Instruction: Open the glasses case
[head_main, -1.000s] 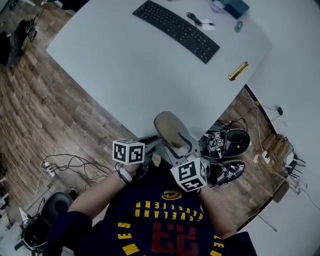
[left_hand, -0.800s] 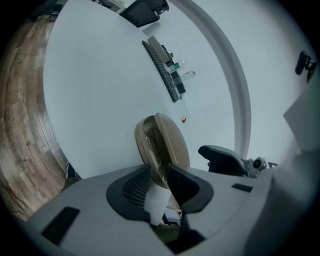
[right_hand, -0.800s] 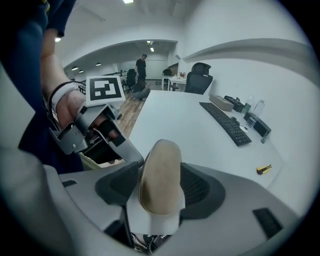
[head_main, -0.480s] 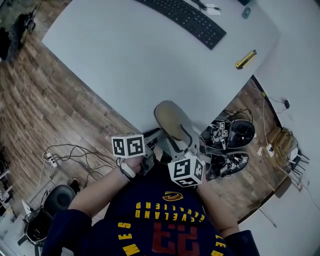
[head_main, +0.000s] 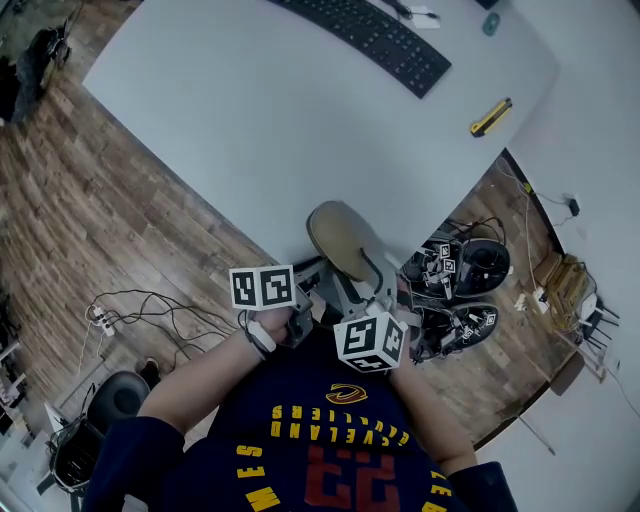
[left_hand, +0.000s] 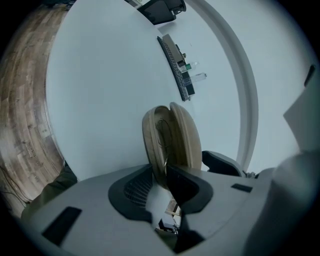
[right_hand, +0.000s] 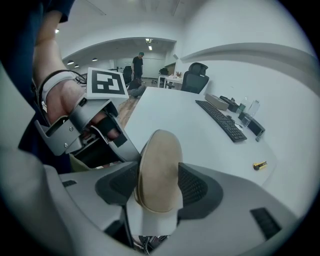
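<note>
- The tan glasses case (head_main: 345, 243) sits at the near edge of the white table (head_main: 250, 110), held between both grippers; I cannot tell whether it rests on the tabletop or hangs just above it.
- The left gripper (head_main: 308, 290) comes in from beside that table edge. Its jaws are drawn narrow and pinch the near rim of the case.
- In the left gripper view the case is edge-on, and its two halves show a slim gap along the seam.
- The right gripper (head_main: 378, 295) also reaches in from off that edge. Its jaws are clamped on the broad sides of the case, one pad on each face.
- Farther in on the table lies a black keyboard (head_main: 375, 38).
- A yellow utility knife (head_main: 491, 117) lies near the table's far right edge, well apart from the case.
</note>
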